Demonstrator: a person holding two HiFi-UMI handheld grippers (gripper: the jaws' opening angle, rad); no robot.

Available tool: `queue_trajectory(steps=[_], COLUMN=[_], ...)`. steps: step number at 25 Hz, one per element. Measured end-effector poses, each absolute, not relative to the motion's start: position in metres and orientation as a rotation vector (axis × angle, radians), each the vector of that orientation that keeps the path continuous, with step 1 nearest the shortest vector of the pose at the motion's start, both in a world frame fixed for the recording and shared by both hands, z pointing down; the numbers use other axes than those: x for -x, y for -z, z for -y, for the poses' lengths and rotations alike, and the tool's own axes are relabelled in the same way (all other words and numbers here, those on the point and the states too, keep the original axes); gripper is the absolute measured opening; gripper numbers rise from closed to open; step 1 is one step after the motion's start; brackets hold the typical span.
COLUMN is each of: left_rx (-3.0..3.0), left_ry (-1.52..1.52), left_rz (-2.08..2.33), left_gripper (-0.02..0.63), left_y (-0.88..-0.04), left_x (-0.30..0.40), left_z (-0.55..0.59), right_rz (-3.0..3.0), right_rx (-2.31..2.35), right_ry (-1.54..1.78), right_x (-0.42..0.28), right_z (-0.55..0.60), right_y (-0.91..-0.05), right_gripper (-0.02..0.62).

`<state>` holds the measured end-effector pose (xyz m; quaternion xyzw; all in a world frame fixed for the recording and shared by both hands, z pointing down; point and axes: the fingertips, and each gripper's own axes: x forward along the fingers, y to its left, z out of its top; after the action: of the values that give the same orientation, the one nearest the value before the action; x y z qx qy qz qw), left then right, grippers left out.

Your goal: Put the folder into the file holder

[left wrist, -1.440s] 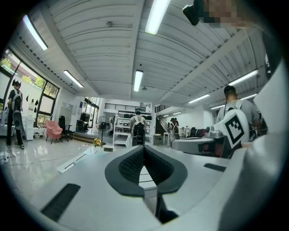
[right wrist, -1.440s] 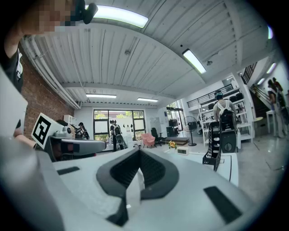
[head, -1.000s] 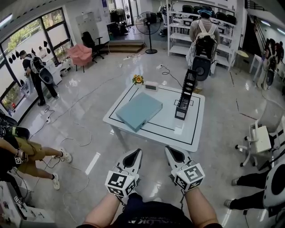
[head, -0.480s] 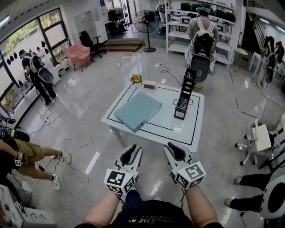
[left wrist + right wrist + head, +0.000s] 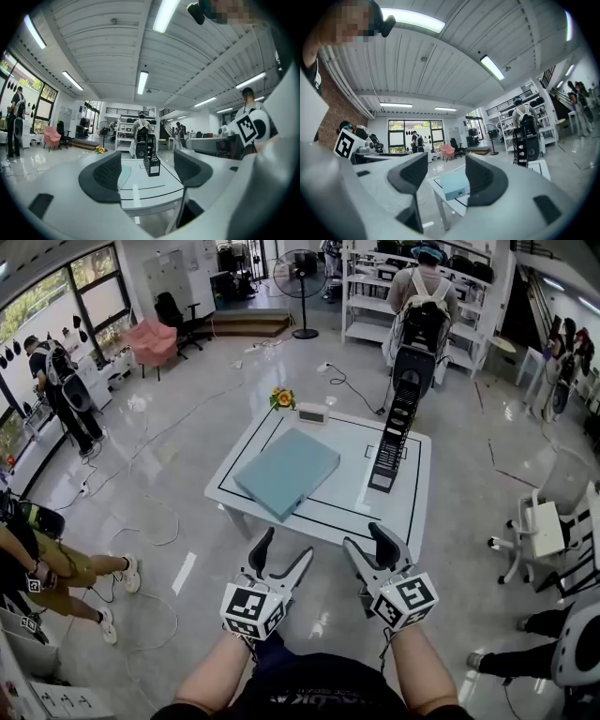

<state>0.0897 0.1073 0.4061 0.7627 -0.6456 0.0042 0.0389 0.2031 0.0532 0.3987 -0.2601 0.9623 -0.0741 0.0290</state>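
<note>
1. Left hand-held gripper (image 5: 284,554) and right hand-held gripper (image 5: 367,545) are nearer the file holder (image 5: 394,442) than a second ago, and both sets of jaws have just been opening.
2. Left: jaws wide, nothing between them.
3. Right: jaws apart, empty.
4. Folder (image 5: 286,472) lies flat on the tabletop (image 5: 412,493), left of the file holder and not touching it.
5. File holder stands upright.

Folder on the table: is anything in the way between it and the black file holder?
Nothing visible. The folder lies flat on the table, and only tabletop separates it from the upright file holder on its right.
</note>
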Motion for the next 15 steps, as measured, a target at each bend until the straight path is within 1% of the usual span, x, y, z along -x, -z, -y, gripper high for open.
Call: queue_trajectory(steps=[15], left_rx=[-2.398], left_ry=[-0.030], left_rz=[1.796], left_gripper=[0.345], left_y=[-0.410], left_x=[0.066], left_z=[0.002], right_rz=[-2.952], right_rx=[1.047], right_ry=[0.310], right_x=[-0.069], right_z=[0.043], right_y=[-0.404], right_gripper=[0.236])
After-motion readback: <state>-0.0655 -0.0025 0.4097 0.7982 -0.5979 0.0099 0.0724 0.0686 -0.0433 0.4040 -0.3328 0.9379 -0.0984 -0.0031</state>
